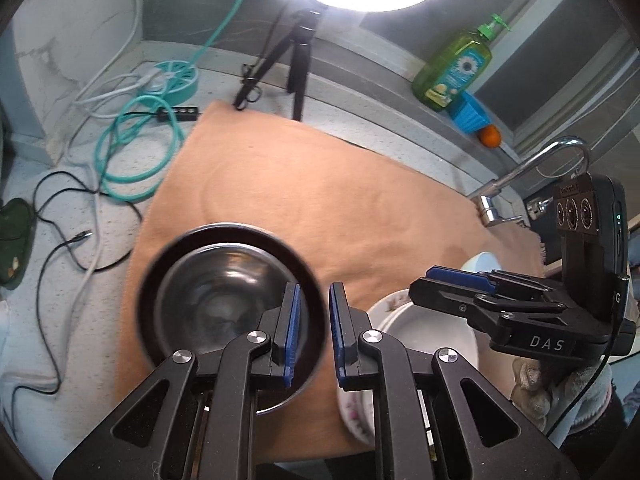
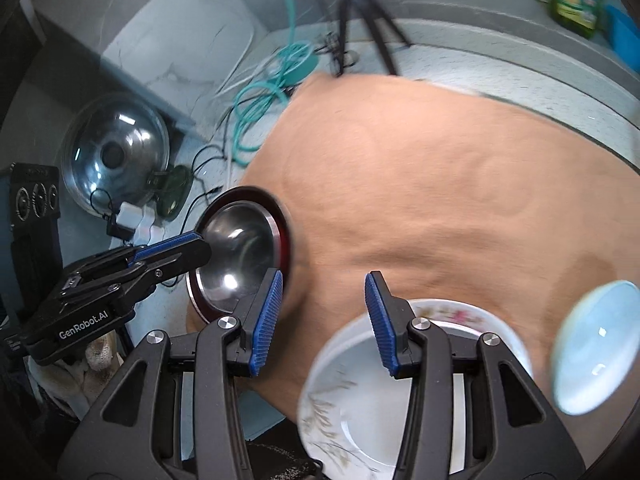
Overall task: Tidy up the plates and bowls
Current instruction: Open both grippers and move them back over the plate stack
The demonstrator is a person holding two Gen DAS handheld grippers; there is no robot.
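Observation:
A steel bowl (image 1: 216, 304) sits inside a dark red bowl (image 1: 308, 280) on the tan cloth (image 1: 320, 184). My left gripper (image 1: 313, 332) straddles the bowls' right rim with a narrow gap, holding nothing; the right wrist view shows it beside the steel bowl (image 2: 236, 248). My right gripper (image 2: 324, 320) is open above a white bowl (image 2: 384, 420) stacked on a floral plate (image 2: 448, 314). It also shows in the left wrist view (image 1: 460, 280), over the white bowl (image 1: 424, 336). A pale blue bowl (image 2: 592, 348) lies to the right.
A ring light tripod (image 1: 296, 60), teal cable (image 1: 136, 144) and black wires (image 1: 52, 216) lie at the back left. A soap bottle (image 1: 456, 68), blue cup (image 1: 468, 114), orange (image 1: 490, 136) and tap (image 1: 532, 172) stand at right. A glass lid (image 2: 116, 156) lies far left.

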